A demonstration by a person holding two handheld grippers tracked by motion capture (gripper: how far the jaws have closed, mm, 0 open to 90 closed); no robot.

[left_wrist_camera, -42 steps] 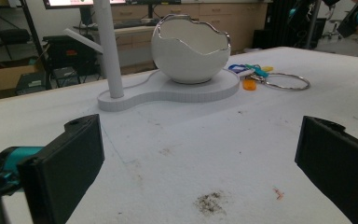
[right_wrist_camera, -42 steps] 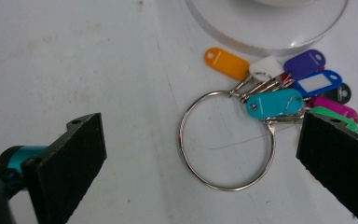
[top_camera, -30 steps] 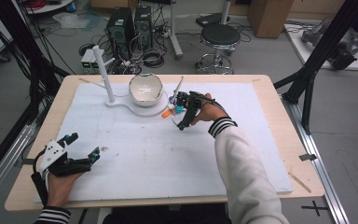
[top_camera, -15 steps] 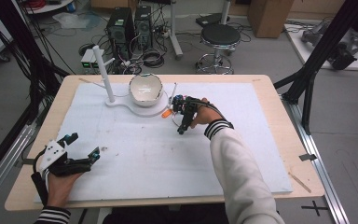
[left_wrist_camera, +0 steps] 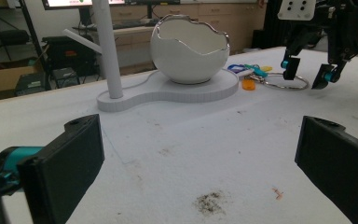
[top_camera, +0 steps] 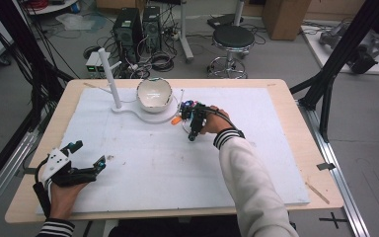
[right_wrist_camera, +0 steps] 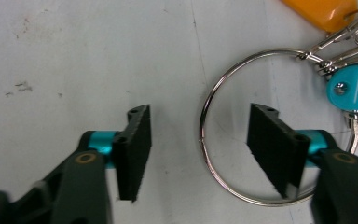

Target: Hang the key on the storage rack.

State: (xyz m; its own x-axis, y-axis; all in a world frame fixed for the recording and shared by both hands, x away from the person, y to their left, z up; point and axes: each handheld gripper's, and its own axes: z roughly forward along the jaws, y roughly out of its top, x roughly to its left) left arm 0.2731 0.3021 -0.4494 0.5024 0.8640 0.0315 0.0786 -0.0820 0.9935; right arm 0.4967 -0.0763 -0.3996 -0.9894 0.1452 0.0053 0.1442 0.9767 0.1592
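**Steel ring straddled, jaws not yet pinching**

Steel is what we are after: from the high view, our right gripper (top_camera: 193, 129) points down at the key ring (top_camera: 183, 120), which lies flat on the white mat (top_camera: 143, 173) just beside the base of the egg-shaped bowl (top_camera: 154, 94) and its stand (top_camera: 109, 74). Our left gripper (top_camera: 81, 160) rests near the table's front left corner, well apart from all of it.

In the left gripper view, our own two jaws stand wide with only bare mat between them, so that gripper is released and holds nothing. Farther off, the right gripper (left_wrist_camera: 308, 77) hangs over the ring (left_wrist_camera: 286, 83), with coloured tags (left_wrist_camera: 251, 72) bunched against the stand's base (left_wrist_camera: 168, 93).

In the right gripper view, the jaws have just been closing. One pad sits inside the ring (right_wrist_camera: 205, 126), the other outside, and the wire's left arc runs between them, untouched on either side. An orange tag (right_wrist_camera: 321, 11) and a blue tag (right_wrist_camera: 354, 88) hang off the ring's far side.

We judge the risk to be slip: the wire is thin and lies flat, so pads closing too high may skate over it, or nudge the ring sideways. Once lifted, the tags' weight could swing the ring out of a shallow pinch.
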